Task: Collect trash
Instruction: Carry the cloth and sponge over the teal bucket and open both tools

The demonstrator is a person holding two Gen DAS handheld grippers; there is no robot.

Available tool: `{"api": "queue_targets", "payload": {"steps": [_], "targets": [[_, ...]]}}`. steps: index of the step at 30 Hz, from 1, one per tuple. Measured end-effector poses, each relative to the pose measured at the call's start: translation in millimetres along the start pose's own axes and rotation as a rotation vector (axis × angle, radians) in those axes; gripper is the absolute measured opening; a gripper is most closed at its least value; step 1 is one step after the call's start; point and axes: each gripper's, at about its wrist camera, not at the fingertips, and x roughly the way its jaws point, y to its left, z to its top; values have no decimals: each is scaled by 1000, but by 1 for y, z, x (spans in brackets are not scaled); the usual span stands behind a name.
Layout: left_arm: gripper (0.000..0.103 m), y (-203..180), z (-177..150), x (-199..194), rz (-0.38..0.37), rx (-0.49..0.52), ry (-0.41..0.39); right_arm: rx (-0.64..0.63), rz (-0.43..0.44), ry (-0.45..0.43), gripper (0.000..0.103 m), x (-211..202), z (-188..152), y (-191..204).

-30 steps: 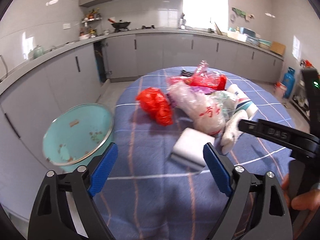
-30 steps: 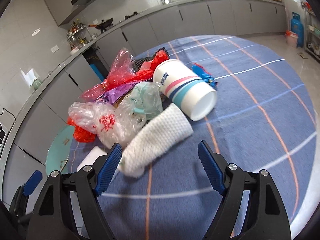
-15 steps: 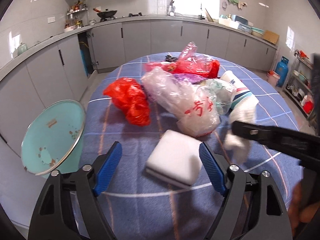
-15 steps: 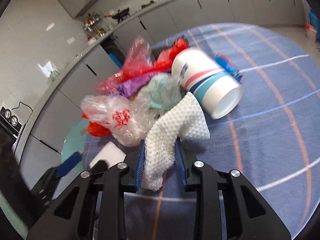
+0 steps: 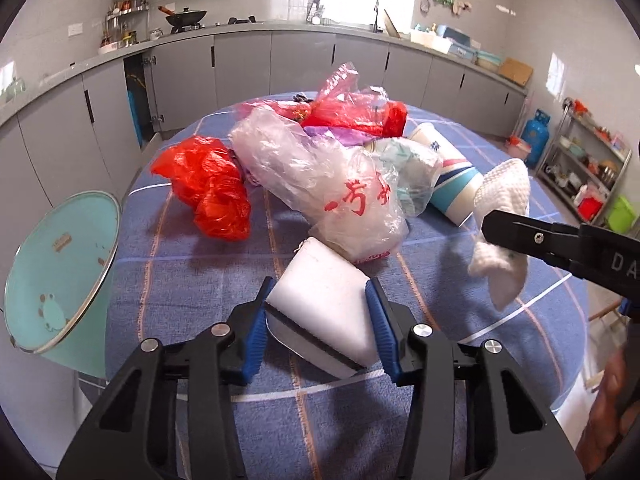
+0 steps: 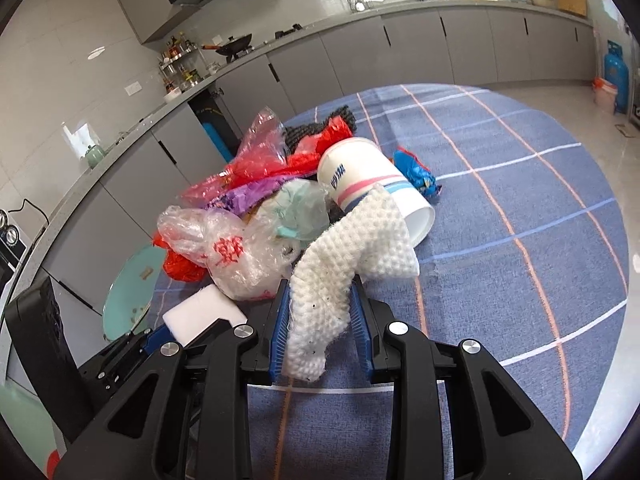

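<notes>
My left gripper (image 5: 318, 322) is shut on a white foam block (image 5: 322, 316) at the near edge of the table; the block also shows in the right wrist view (image 6: 204, 314). My right gripper (image 6: 320, 328) is shut on a white knobbly foam sleeve (image 6: 340, 264) and holds it above the cloth; the sleeve also shows at the right of the left wrist view (image 5: 500, 232). Behind lie a clear bag with red print (image 5: 340, 188), a red bag (image 5: 208, 188), a striped paper cup (image 6: 372, 188) on its side and pink and red bags (image 5: 352, 108).
A teal bin with a metal rim (image 5: 60, 268) stands off the table's left edge. The round table has a blue checked cloth (image 6: 520, 208). A small blue wrapper (image 6: 416, 172) lies beyond the cup. Grey kitchen cabinets (image 5: 304, 60) run along the walls.
My left gripper moved forward and closed on the foam block. My right gripper closed on the knobbly sleeve half a second ago and has lifted it slightly.
</notes>
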Motion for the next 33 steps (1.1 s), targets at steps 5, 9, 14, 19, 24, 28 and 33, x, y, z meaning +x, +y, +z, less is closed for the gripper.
{"api": "queue_targets", "payload": {"steps": [5,9,14,19,24,28,33], "targets": [[46,13,3,-37,-10,-20,-70,-40,15,-55,30,-14,9,17],[47,43,5,-74,54,-73,-151,-115,50,-86,30,-15,18,48],[47,103,11,-107,213,-181,-215,-207,169,-69,30,4,27,105],[47,169,8,-129,370,-312,-231,-294,265,-11,31,37,25,164],[47,207,6,-130,464,-378,-224,-351,333,64,31,76,15,213],[47,228,6,-115,484,-419,-183,-382,352,125,31,102,4,245],[47,247,6,-89,477,-433,-124,-401,354,212,32,136,-8,264]]}}
